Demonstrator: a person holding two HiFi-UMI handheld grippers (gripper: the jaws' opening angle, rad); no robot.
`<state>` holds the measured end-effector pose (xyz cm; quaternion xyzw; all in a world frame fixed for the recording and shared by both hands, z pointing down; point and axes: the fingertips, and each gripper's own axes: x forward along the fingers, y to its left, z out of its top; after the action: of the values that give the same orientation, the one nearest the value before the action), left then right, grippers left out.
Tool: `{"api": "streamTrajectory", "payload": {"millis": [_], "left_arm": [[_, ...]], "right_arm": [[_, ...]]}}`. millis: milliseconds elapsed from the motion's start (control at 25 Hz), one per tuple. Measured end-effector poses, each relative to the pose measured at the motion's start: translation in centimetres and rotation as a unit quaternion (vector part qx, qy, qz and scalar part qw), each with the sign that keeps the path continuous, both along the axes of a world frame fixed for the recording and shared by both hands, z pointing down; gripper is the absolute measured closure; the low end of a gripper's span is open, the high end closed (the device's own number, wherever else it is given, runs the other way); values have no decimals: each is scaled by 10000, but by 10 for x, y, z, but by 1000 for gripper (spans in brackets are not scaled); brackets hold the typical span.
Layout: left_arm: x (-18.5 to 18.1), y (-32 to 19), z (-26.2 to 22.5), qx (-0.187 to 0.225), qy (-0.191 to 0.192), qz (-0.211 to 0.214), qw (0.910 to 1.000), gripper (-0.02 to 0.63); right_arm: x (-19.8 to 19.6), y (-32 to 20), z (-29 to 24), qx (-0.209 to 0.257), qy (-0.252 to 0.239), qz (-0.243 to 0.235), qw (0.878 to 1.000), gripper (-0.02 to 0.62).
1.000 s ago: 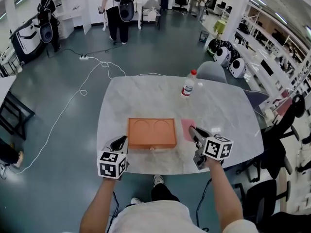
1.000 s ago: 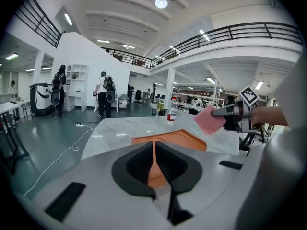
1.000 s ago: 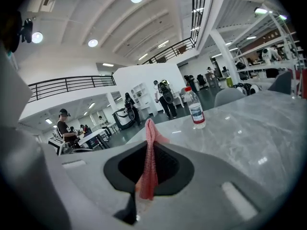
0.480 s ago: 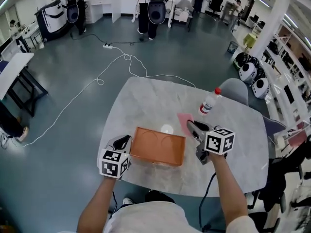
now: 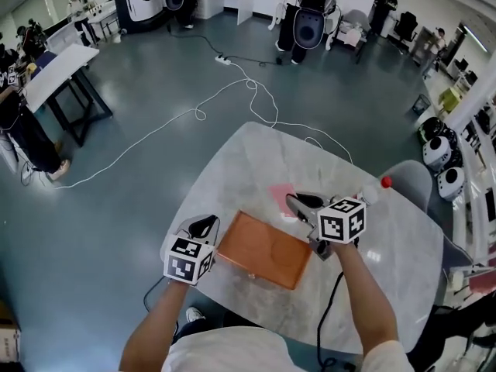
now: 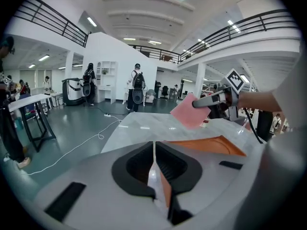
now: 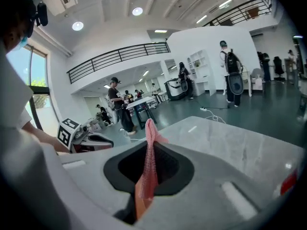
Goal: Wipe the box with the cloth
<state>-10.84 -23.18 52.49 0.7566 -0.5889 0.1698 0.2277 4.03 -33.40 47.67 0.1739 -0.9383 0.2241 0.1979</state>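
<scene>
Since the cloth [image 7: 149, 140] is pinched edge-on by the right gripper [image 5: 297, 202], jaws clamped on it, most of it hangs free as a flap, and that flap is the wiping surface. It sits just past the far edge of the box [image 5: 263, 256]. The left gripper view shows it lifted off the table [image 5: 391, 266] and not touching the box yet.

Left gripper [image 6: 153, 163]: jaws closed together, nothing clearly between them. It's parked right at the box's left corner, my guess to brace the box so it doesn't slide under the wipe. Can't tell if it's actually in contact.

Box lies flat, top face up, with the table's near edge just this side of it. Wipe not started imo. Next is flap down onto the box top, then drag across. Risk: box skates on the marble.
</scene>
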Motion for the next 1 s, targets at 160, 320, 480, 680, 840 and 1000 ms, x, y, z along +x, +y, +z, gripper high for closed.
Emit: {"api": "streamTrajectory", "payload": {"millis": [160,320,480,680,840,1000], "left_arm": [[-16,0,7,-93,-110,-206,9997,587],[-24,2,15,-162,-203,-412,9988,587],[-35,5,20,-227,-213,-631,9975,587],[-41,14,24,-298,-195,-870,9956,587],[-44,17,27,-319,-195,-995,9943,586],[-47,18,30,-334,-192,-1028,9940,586]], "right_arm": [[-45,-5,20,-234,91,-727,9970,577],[-76,0,51,-480,330,-1532,9865,577],[-100,14,71,-1078,303,-2166,9698,577],[-116,33,81,-1880,311,-2664,9448,577],[-119,38,88,-2286,287,-2759,9332,577],[-117,38,91,-2631,263,-2660,9270,577]]}}
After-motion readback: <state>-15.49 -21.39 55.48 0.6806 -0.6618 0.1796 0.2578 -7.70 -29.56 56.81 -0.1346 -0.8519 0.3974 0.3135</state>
